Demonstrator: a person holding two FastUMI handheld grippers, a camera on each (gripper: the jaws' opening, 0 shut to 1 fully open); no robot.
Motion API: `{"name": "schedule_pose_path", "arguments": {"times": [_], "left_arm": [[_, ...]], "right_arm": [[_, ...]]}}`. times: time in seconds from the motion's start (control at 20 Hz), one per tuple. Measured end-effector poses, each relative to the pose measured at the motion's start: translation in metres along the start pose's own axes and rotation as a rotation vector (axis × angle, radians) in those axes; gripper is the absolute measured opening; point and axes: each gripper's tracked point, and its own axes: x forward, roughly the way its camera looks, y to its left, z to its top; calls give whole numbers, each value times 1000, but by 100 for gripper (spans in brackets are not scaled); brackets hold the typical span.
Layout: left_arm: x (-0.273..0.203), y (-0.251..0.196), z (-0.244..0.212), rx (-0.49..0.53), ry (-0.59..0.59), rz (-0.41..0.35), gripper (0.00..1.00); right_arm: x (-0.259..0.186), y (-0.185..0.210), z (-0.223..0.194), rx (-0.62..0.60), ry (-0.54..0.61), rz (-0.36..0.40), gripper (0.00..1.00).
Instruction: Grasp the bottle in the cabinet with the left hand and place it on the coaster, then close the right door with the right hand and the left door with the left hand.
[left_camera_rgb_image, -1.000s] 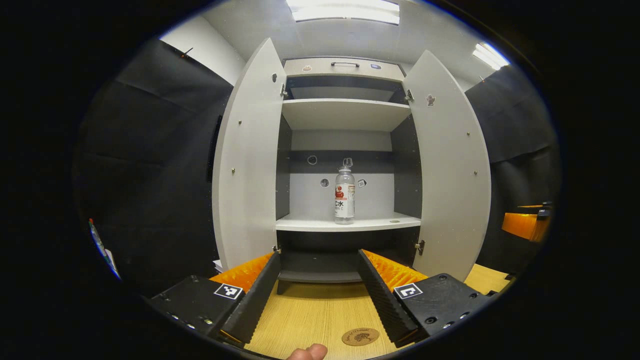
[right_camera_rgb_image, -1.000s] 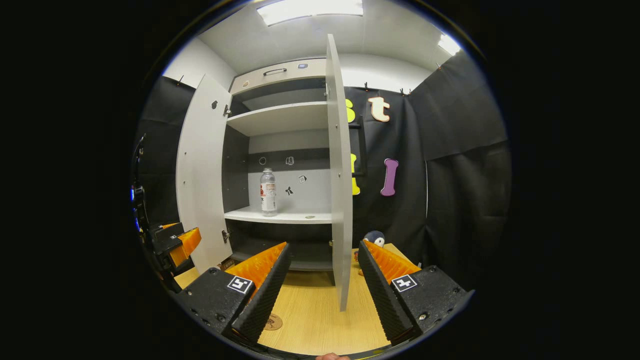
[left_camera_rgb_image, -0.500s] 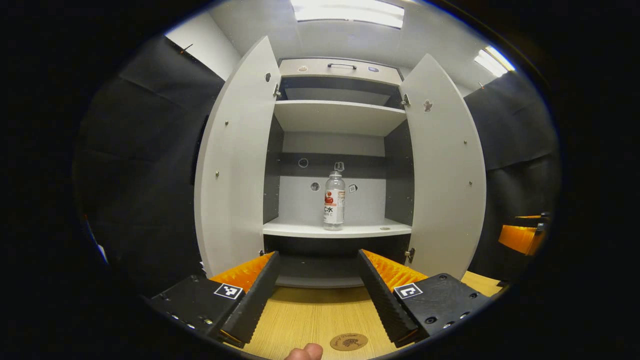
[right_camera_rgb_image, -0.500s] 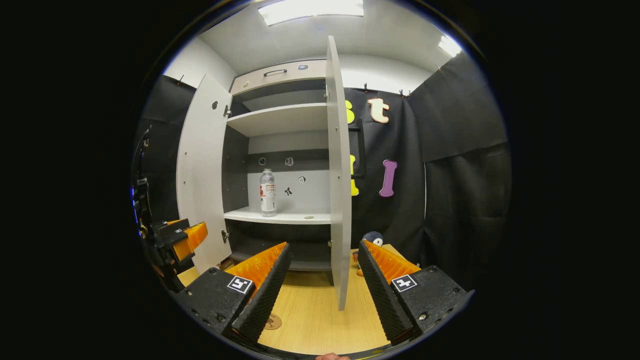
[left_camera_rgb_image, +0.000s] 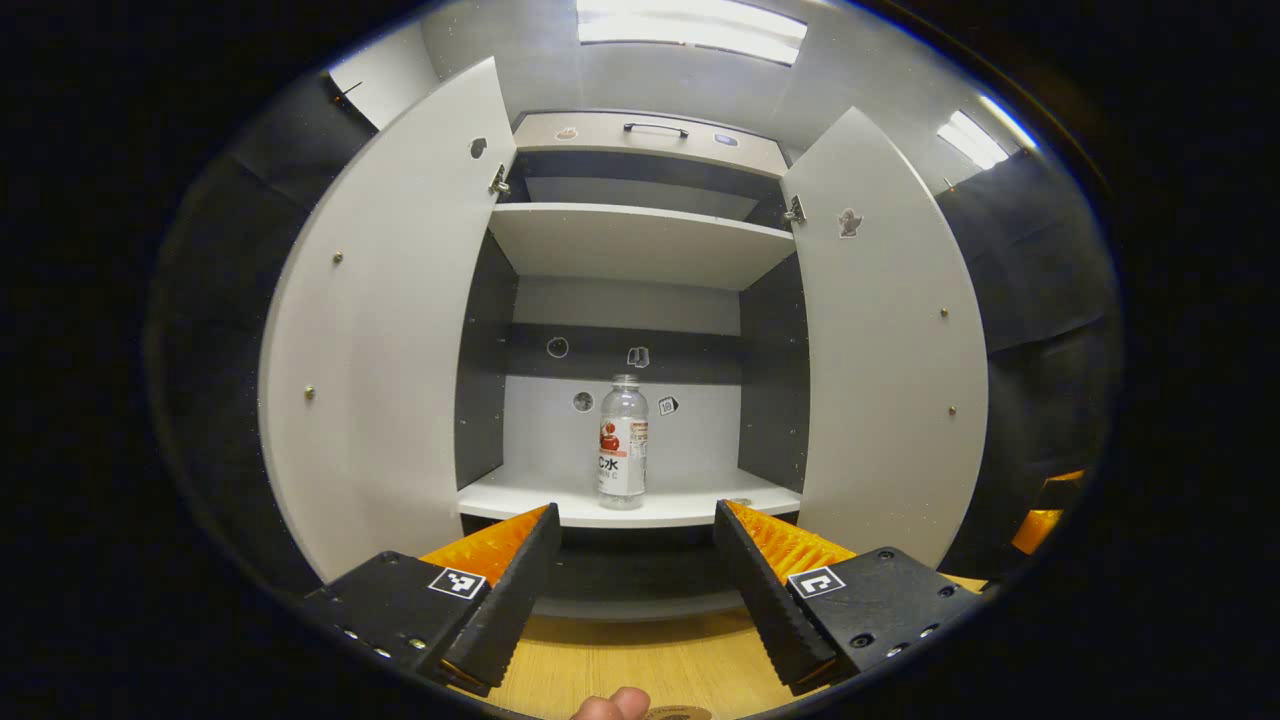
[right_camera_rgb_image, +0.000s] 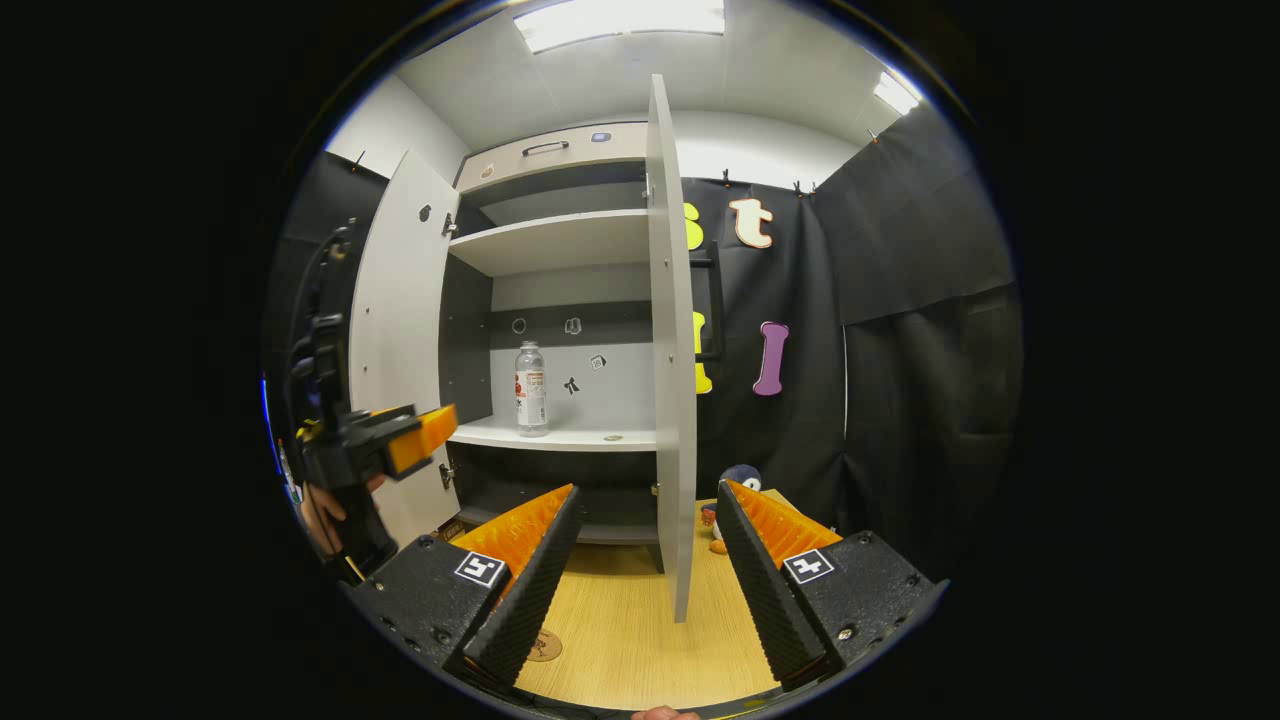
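Fingers spread and empty, the left gripper (left_camera_rgb_image: 632, 560) faces the upright bottle (left_camera_rgb_image: 623, 442) on the cabinet shelf (left_camera_rgb_image: 690, 505); the right gripper (right_camera_rgb_image: 645, 560), equally wide and empty, seemingly straddles the right door (right_camera_rgb_image: 672, 400).

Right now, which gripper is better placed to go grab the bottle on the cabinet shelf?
Left. The left gripper is open and lined up on the bottle, upright on the shelf. The right gripper faces the right door edge.
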Motion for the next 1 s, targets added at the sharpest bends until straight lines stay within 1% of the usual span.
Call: {"name": "schedule_pose_path", "arguments": {"times": [0.15,0.2,0.25,0.3,0.55,0.75,1.0], "left_arm": [[48,5,8,-18,-9,4,94],[62,5,10,-23,-12,3,91],[75,4,13,-23,-17,1,94],[88,4,14,-16,-19,-2,95],[152,12,7,1,-4,19,95],[193,27,-1,33,14,47,95],[229,36,-14,32,40,68,95]], "right_arm": [[-1,-4,3,0,-9,-17,83],[-1,-6,5,-2,-11,-26,83],[0,-8,5,-4,-10,-37,83],[2,-11,5,-4,-9,-46,83],[7,-26,2,0,10,-99,83],[10,-36,3,-4,16,-141,83],[14,-43,2,-2,26,-176,83]]}}
